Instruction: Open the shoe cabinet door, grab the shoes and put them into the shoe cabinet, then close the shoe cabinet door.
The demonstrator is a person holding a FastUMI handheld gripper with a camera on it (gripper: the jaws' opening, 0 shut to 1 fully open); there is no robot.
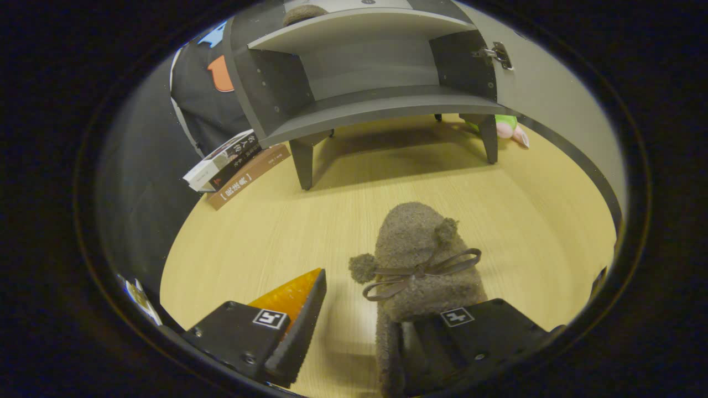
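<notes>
Gripper view: the tongs (pixel 354 309) gape wide, one finger hidden inside the fuzzy shoe (pixel 420 260), grip uncertain.

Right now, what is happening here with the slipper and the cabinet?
A person's hand-held tool is open on the wooden table. A fuzzy brown slipper lies against its right finger, with the other finger apart from it. Beyond, the shoe cabinet stands with its door open. Books lean beside the cabinet's leg.

Bare tabletop (pixel 343 193) between slipper (pixel 420 260) and open cabinet (pixel 365 105); tongs (pixel 387 309) agape.
</notes>
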